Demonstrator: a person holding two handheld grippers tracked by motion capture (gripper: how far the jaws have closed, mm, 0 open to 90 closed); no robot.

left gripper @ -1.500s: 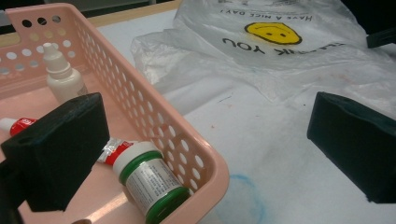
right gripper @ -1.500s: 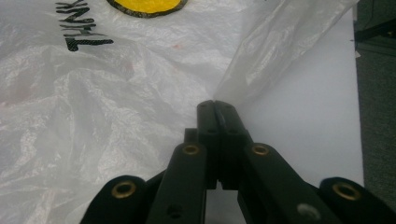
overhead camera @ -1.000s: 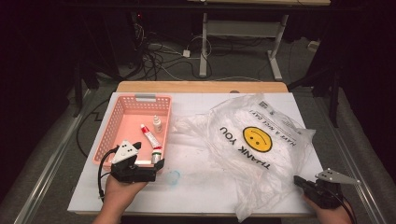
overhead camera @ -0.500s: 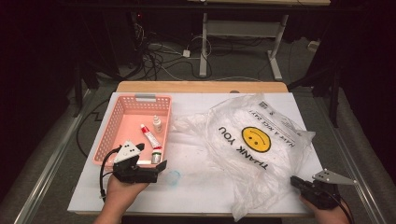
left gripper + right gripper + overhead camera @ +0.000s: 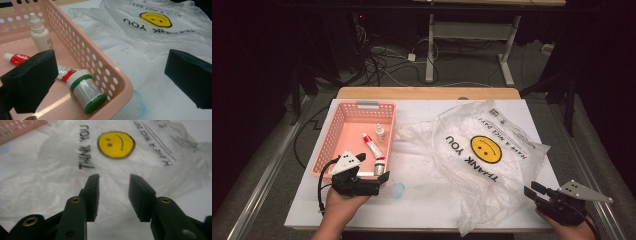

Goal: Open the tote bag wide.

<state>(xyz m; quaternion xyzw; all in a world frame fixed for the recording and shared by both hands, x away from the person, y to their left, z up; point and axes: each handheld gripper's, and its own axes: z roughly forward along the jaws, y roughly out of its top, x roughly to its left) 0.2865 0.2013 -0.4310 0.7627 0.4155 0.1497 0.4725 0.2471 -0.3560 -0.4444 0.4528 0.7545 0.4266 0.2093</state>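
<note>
A pink perforated basket (image 5: 337, 135) stands at the table's left and holds a white dropper bottle (image 5: 40, 35), a red tube (image 5: 17, 58) and a green-lidded jar (image 5: 86, 91). My left gripper (image 5: 373, 167) hovers wide open at the basket's near right corner, one jaw over the basket and the other over the table. A crumpled clear plastic bag (image 5: 484, 150) with a yellow smiley and "THANK YOU" lies at the right. My right gripper (image 5: 113, 178) sits at the bag's near right edge. Its jaws have just been opening, with nothing between them.
A faint blue smudge (image 5: 398, 190) marks the white tabletop (image 5: 422, 210) just right of the left gripper. A wooden strip (image 5: 427, 93) runs along the far edge. Beyond the table are cables and desk legs (image 5: 430, 45) on a dark floor.
The right gripper's jaws have parted from shut and the hand has lifted slightly above the bag's edge. The left gripper and the basket's contents stay where they were.
</note>
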